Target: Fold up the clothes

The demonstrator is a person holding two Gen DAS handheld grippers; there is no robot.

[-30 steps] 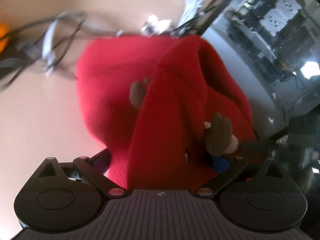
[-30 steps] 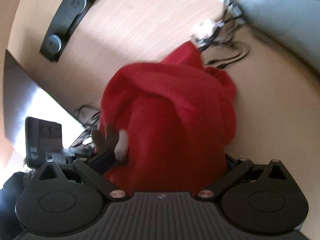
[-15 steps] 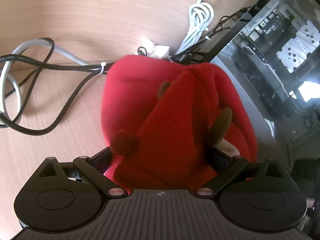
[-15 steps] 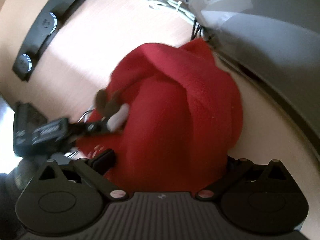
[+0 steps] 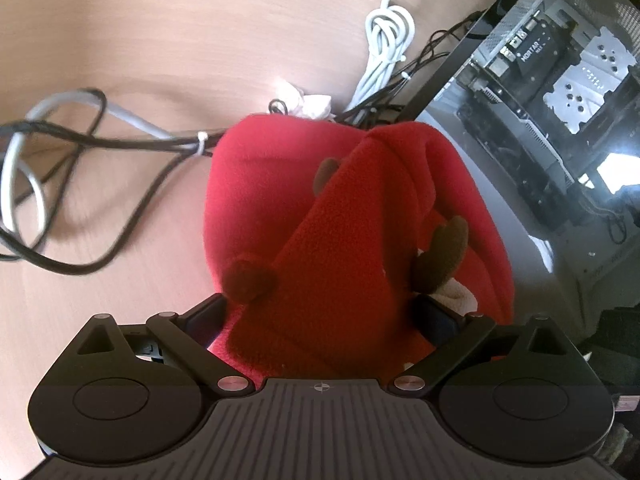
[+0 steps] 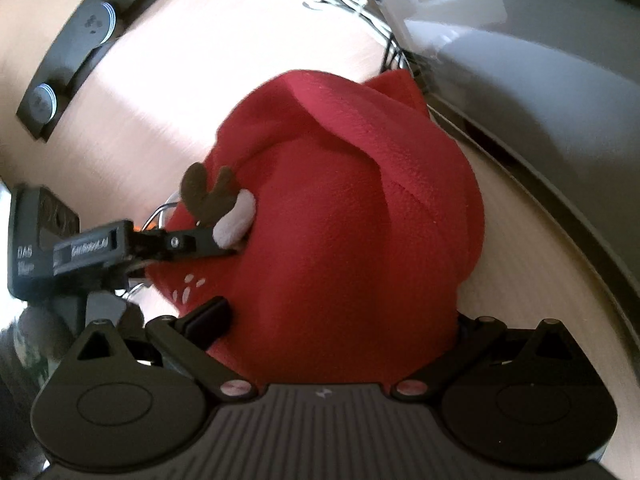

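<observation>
Here the red fleece garment (image 5: 320, 248) fills the centre of both views, bunched and hanging above the wooden surface (image 5: 140, 32). The left tongs (image 5: 320, 320) and the right tongs (image 6: 340, 320) each clamp a fold of it. Brown antlers (image 6: 208, 196) show centre-left in the right view; cables (image 5: 80, 140) lie at left in the left view.

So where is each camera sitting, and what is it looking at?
Left wrist: sits on the left hand-held gripper, looking along its fingers at the red fleece garment, cables and a computer case on the desk.
Right wrist: sits on the right hand-held gripper, facing the same garment; the left hand-held gripper shows beside it.
Shared: the red garment and the desk.
</observation>
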